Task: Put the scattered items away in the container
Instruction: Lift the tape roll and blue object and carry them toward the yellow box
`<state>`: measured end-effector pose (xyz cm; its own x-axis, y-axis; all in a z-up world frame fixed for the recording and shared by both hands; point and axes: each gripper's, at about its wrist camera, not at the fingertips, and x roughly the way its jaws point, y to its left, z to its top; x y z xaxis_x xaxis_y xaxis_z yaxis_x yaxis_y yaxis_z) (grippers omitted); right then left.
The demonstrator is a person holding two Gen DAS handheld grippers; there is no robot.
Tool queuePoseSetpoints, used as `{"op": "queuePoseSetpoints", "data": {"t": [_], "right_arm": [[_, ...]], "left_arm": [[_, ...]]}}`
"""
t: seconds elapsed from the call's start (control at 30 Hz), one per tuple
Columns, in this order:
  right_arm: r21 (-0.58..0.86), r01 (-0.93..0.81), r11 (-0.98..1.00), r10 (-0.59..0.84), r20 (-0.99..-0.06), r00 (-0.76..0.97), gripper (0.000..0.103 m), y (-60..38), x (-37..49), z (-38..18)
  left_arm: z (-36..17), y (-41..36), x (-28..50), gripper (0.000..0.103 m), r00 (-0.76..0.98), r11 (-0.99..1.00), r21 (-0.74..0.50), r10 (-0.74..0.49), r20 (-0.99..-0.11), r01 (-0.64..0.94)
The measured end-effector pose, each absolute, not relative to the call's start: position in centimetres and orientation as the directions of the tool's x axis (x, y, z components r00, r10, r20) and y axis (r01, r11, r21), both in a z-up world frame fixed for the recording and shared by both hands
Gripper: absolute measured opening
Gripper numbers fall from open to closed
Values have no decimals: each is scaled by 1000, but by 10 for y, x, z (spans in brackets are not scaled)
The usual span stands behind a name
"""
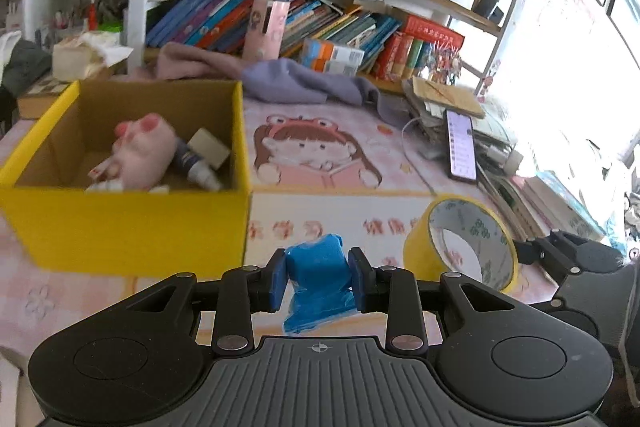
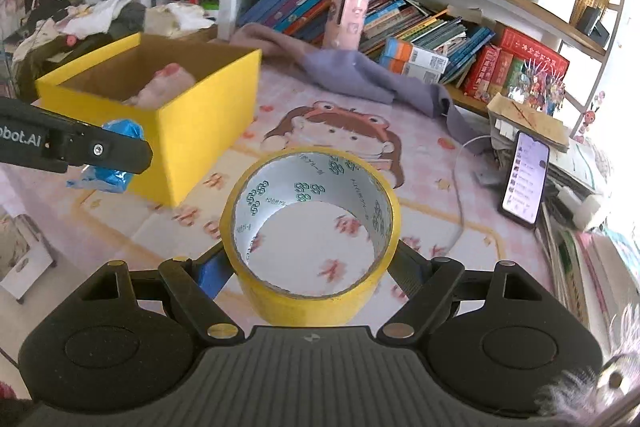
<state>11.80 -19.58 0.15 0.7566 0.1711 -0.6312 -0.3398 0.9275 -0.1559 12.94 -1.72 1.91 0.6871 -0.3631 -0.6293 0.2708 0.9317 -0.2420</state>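
Left hand-held gripper (image 1: 318, 281) clenched on a blue wrapped packet (image 1: 319, 269), held just off the pink worktop (image 1: 340, 163) near the front right corner of the yellow box (image 1: 120, 223); probably lifted clear so as to pass over the box wall and drop in. Right hand-held gripper (image 2: 312, 267) closed around a roll of yellow tape (image 2: 310, 227), fingers pressing its outer sides, roll tilted with the open core facing up and forward; seemingly gripped across the width because the ring offers no better hold. Both items outside the box, to its right, the tape nearer than the box and further right.

Already inside the box: a pink plush pig (image 1: 142, 151), a small dark tube (image 1: 192, 163) and a pale block (image 1: 208, 147), leaning together at the far right.

Hard to tell: whether the tape rests on the worktop or hangs just above it, its lower edge cut off by the gripper body. Right fingertips mostly hidden behind the roll. Packet contents unreadable under crinkled blue wrap. Near floor of the box hidden behind its front wall. A phone (image 1: 462, 147) lies lit at the far right, beside stacked papers.
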Motion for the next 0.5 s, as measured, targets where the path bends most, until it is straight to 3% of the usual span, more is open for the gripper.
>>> {"op": "queuePoseSetpoints", "data": {"t": [0.5], "right_arm": [[-159,-411,898,231,-625,746,81,-135,32,4]], "left_arm": [[17,48,52,31,710,950,-240,-309,-633,200]]}}
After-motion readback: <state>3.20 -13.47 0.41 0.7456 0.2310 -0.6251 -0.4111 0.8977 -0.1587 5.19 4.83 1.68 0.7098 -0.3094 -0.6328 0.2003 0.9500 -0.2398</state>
